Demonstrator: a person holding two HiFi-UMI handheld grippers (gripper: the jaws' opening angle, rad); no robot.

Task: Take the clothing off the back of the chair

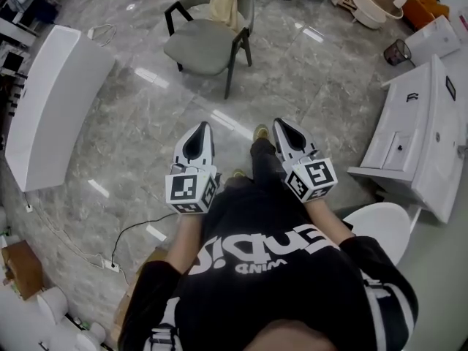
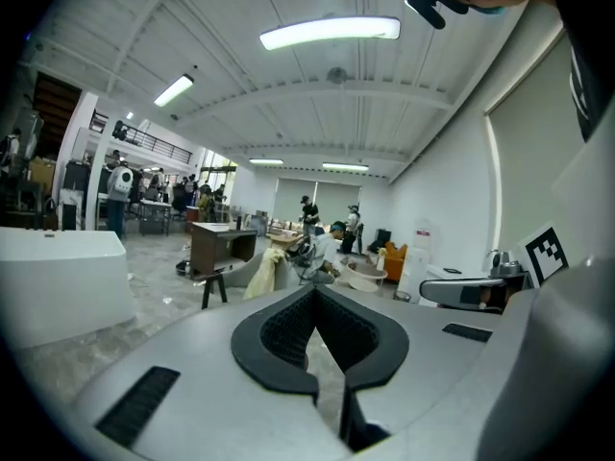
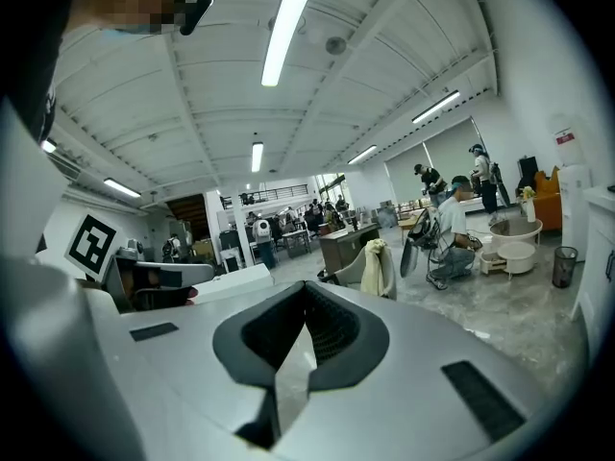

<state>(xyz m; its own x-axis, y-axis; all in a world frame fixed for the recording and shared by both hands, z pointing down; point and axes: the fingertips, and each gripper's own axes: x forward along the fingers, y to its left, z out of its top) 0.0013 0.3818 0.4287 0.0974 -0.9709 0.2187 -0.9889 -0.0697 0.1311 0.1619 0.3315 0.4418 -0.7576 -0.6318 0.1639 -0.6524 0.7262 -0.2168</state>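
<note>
We face the chair [image 1: 205, 46] from well apart, left claw [image 1: 202, 131] and right claw [image 1: 284, 129] closed, empty. Next we should reach its clothing [image 1: 225, 2], opening.

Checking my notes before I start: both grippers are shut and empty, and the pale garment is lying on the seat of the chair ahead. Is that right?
Not quite. The pale garment hangs over the back of the chair, not on its seat; the head view shows it. The left gripper and right gripper are indeed shut and empty.
</note>
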